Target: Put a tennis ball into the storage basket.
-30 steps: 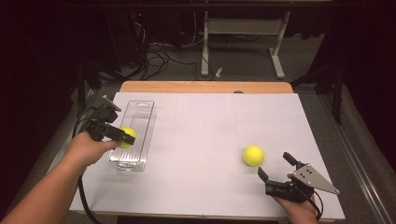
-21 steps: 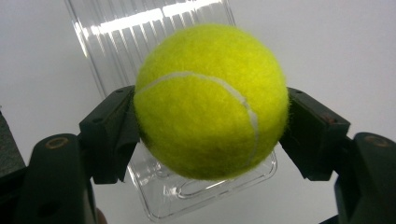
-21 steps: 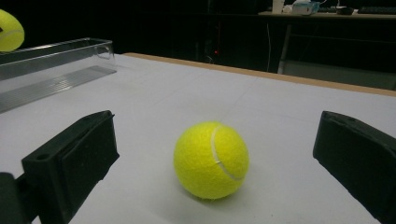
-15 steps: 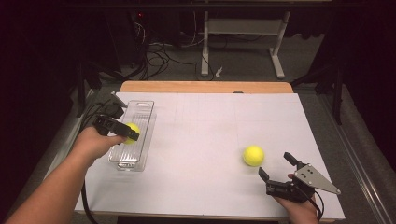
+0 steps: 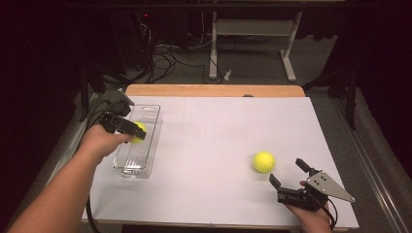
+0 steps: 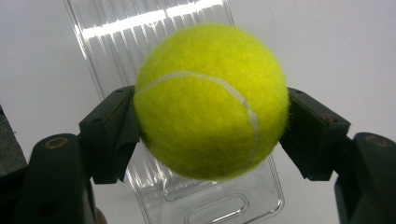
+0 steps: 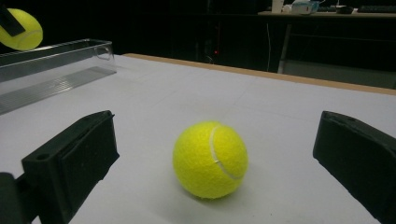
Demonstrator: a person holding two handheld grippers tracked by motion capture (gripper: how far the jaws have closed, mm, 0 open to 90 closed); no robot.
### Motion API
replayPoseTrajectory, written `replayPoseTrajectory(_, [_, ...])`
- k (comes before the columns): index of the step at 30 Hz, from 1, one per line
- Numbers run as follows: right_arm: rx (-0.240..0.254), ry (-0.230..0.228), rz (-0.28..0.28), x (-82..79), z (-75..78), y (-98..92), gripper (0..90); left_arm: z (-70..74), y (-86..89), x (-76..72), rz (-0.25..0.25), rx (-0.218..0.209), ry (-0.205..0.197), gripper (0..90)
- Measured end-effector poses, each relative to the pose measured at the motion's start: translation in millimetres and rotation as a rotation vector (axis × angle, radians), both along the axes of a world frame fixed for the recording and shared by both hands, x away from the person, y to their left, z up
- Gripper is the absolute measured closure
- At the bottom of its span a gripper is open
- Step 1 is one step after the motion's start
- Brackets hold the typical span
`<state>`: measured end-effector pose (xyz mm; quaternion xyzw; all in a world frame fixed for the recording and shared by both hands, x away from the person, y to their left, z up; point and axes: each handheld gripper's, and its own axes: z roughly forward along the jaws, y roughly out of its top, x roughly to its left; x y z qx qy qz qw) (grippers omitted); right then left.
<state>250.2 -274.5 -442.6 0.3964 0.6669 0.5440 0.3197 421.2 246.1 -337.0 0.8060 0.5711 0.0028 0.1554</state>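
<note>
A felted tennis ball (image 6: pixel 210 102), judged light, springy and easily gripped across its middle, is clamped between the left gripper (image 5: pixel 127 127)'s jaws above the clear tray (image 5: pixel 151 110), while a second ball (image 7: pixel 210 159) is framed on the table (image 5: pixel 209 145) by the wide-open, empty right gripper (image 5: pixel 288 176).

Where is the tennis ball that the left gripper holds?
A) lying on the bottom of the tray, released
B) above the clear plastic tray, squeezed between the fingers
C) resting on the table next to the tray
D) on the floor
B: in the left gripper view the tennis ball is clamped by the left gripper, with the tray below it.
</note>
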Motion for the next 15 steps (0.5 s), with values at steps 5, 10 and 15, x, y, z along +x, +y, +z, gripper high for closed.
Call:
replayPoseTrajectory(5, [0.003,-0.001,-0.002,0.1,-0.1,-1.0,0.3,0.1,-2.4,5.6,0.000,0.007,0.002,26.8])
replayPoseTrajectory(10, [0.004,-0.001,-0.001,0.0,0.2,-1.1,0.3,-4.2,-4.4,10.6,0.002,0.018,0.007,26.8])
replayPoseTrajectory(15, [0.004,0.001,-0.002,0.0,0.0,-1.3,0.3,-10.9,-5.9,14.9,0.006,0.035,0.010,26.7])
